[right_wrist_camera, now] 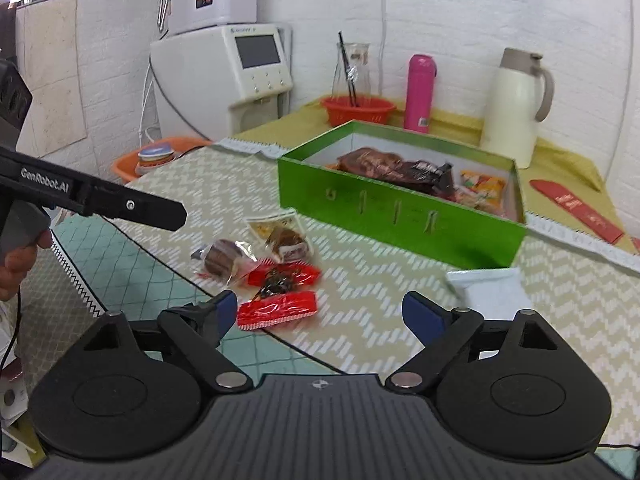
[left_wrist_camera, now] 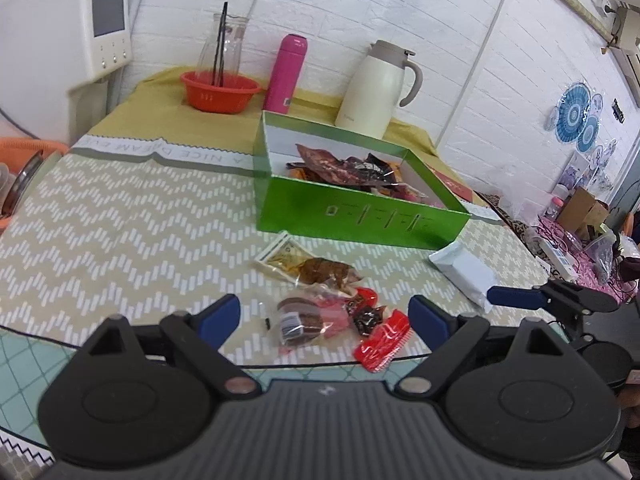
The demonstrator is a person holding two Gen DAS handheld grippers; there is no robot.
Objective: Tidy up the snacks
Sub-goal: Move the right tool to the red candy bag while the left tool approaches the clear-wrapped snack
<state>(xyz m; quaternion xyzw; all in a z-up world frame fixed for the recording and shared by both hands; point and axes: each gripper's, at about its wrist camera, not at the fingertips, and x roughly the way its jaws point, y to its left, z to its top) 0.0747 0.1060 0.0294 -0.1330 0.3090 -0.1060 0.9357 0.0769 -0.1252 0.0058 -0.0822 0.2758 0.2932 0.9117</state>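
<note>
Left gripper [left_wrist_camera: 324,322] jaws wide apart, holding nothing, loose snacks [left_wrist_camera: 316,304] on tablecloth [left_wrist_camera: 120,208] between its fingers at 12 o'clock, green box [left_wrist_camera: 360,216] beyond, right gripper [right_wrist_camera: 316,314] likewise spread and unladen, white packet [right_wrist_camera: 488,288] at 1 o'clock.

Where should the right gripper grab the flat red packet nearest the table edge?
Take the red packet across its narrow width, mid-body, descending from above. It lies flat with its long axis sideways, apart from the others. The right gripper is open, probably wide enough to straddle it.
</note>
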